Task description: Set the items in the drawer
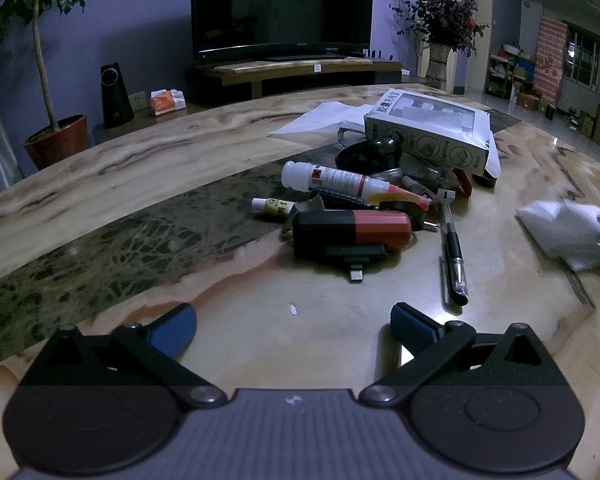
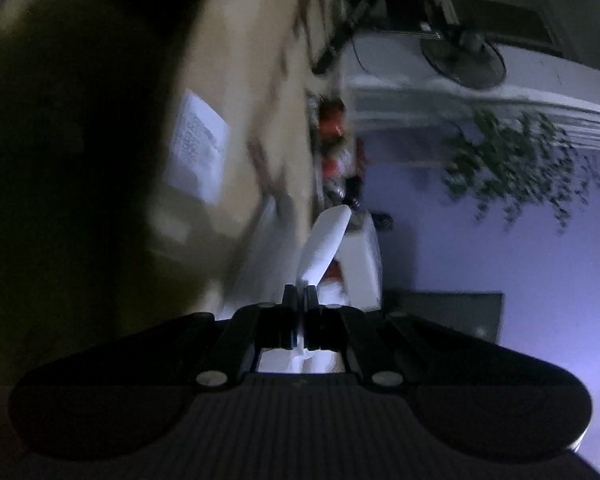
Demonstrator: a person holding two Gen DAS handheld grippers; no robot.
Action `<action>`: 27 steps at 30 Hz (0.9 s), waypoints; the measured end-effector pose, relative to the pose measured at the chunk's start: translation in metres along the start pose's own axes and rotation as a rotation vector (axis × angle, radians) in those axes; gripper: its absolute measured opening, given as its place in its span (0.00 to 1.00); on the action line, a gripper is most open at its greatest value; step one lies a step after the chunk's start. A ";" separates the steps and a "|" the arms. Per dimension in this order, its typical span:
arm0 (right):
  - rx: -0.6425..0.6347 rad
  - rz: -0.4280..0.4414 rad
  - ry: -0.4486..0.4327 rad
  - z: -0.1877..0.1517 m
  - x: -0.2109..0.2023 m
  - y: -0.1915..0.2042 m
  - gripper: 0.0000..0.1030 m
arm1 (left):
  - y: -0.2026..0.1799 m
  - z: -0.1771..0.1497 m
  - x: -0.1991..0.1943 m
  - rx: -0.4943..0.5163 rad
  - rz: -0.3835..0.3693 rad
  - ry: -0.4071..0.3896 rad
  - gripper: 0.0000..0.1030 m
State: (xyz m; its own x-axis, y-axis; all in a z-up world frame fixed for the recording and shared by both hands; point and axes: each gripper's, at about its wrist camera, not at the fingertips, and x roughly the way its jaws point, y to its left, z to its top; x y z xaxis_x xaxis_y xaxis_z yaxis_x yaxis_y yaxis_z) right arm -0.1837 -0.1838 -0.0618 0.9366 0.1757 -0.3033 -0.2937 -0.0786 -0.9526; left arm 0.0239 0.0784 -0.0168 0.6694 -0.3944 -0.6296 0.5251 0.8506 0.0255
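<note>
The left wrist camera sits low and level over the worktop (image 1: 140, 168), facing the television (image 1: 282, 4) beyond a close clutter pile (image 1: 364, 200). The right wrist camera is rolled sideways, blurred, sharing that worktop (image 2: 240, 60) and pile (image 2: 336, 152).

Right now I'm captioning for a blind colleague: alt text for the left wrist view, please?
The open left gripper hovers low over a wooden table, facing a clutter pile: a black-and-red device, a glue bottle, a pen and a white box.

A home living room: television (image 1: 282, 6), potted tree (image 1: 40, 60), wooden table (image 1: 140, 160).
</note>
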 end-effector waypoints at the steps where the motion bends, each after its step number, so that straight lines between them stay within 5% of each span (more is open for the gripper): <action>1: 0.018 0.009 0.000 0.000 -0.001 -0.002 0.04 | 0.000 0.000 0.000 0.000 0.000 0.000 1.00; 5: 0.117 0.043 0.005 -0.001 -0.005 -0.015 0.04 | 0.000 0.000 0.000 0.000 0.000 0.000 1.00; 13: 0.680 0.288 0.013 -0.021 -0.002 -0.065 0.21 | 0.000 0.000 0.000 0.000 0.000 0.000 1.00; 21: 1.129 0.473 0.057 -0.057 0.006 -0.082 0.28 | 0.000 0.000 0.000 0.000 0.000 0.000 1.00; 24: 1.254 0.511 0.038 -0.066 0.009 -0.085 0.48 | 0.000 0.000 0.000 0.000 0.000 0.000 1.00; 27: 1.379 0.549 0.019 -0.076 0.012 -0.087 0.51 | 0.000 0.000 0.000 0.000 0.000 0.000 1.00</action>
State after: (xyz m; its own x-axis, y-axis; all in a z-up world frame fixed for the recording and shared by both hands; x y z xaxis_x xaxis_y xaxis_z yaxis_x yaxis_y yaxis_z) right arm -0.1326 -0.2490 0.0193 0.6502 0.4193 -0.6336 -0.5382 0.8428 0.0054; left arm 0.0238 0.0783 -0.0168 0.6693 -0.3944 -0.6296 0.5251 0.8506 0.0254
